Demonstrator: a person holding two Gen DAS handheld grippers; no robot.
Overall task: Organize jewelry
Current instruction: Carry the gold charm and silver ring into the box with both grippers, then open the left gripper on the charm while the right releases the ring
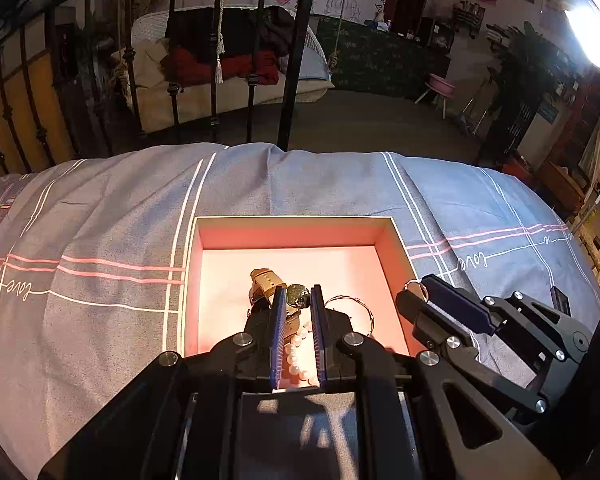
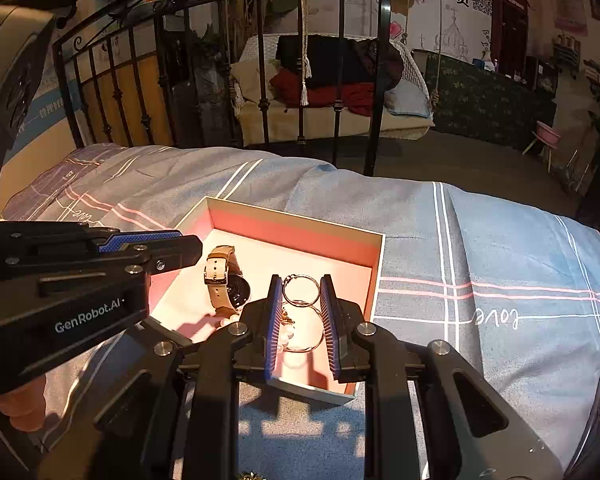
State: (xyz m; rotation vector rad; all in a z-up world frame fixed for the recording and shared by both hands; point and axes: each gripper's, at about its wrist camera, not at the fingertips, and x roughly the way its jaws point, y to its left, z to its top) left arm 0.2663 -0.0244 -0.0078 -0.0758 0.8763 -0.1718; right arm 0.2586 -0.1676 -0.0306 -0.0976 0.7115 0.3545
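An open box with a pink lining (image 1: 292, 236) (image 2: 296, 236) lies on the bed. In it are a watch with a tan strap (image 2: 224, 276) (image 1: 266, 280), a pearl strand (image 1: 296, 354) and thin wire bangles (image 2: 306, 332) (image 1: 364, 308). My left gripper (image 1: 298, 300) is shut on a small green ornament (image 1: 298, 295) above the box. My right gripper (image 2: 301, 288) is shut on a thin silver ring (image 2: 300, 289) over the box's right part; it shows in the left wrist view (image 1: 418, 286) at the box's right edge.
The box sits on a grey-blue quilt with pink and white stripes (image 1: 100, 220) (image 2: 480, 240). A black iron bed frame (image 1: 296, 60) (image 2: 376, 80) stands behind it. Beyond are a swing seat with cushions and a pink stool (image 1: 440, 84).
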